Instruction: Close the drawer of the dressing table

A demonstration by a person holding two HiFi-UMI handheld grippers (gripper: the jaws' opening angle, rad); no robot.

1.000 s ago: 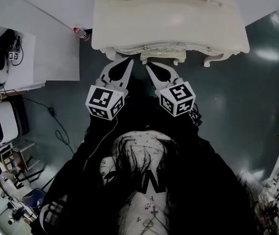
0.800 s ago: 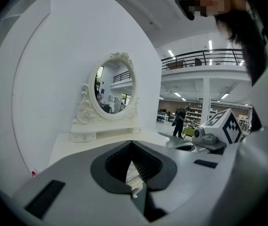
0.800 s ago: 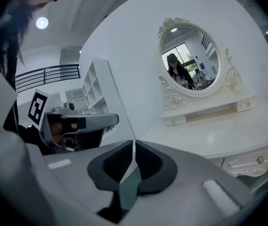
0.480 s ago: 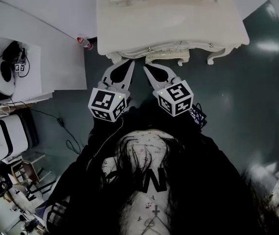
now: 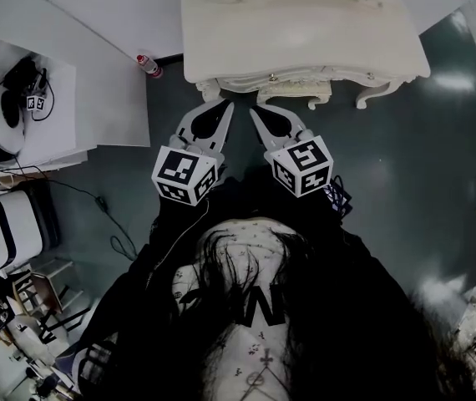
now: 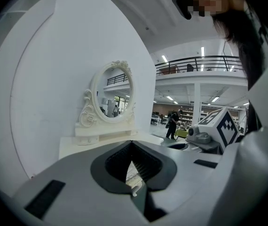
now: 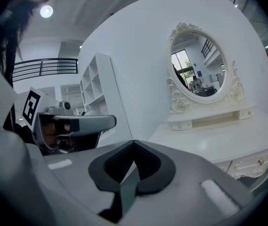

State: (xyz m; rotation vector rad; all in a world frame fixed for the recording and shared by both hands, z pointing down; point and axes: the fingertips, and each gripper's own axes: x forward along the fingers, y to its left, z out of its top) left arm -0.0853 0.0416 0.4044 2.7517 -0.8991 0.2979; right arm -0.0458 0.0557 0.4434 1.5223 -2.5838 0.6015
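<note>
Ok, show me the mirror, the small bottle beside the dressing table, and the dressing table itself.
mirror (image 7: 197, 65), right gripper view, middle of the glass.
bottle (image 5: 146, 63), head view, its body just behind the red cap.
dressing table (image 5: 305, 40), head view, bare part of the top.

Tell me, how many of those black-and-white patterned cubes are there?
2. One cube rides on the left gripper, the other on the right gripper, side by side in front of the dressing table. A tiny patterned thing on the left desk is too small to tell.
</note>
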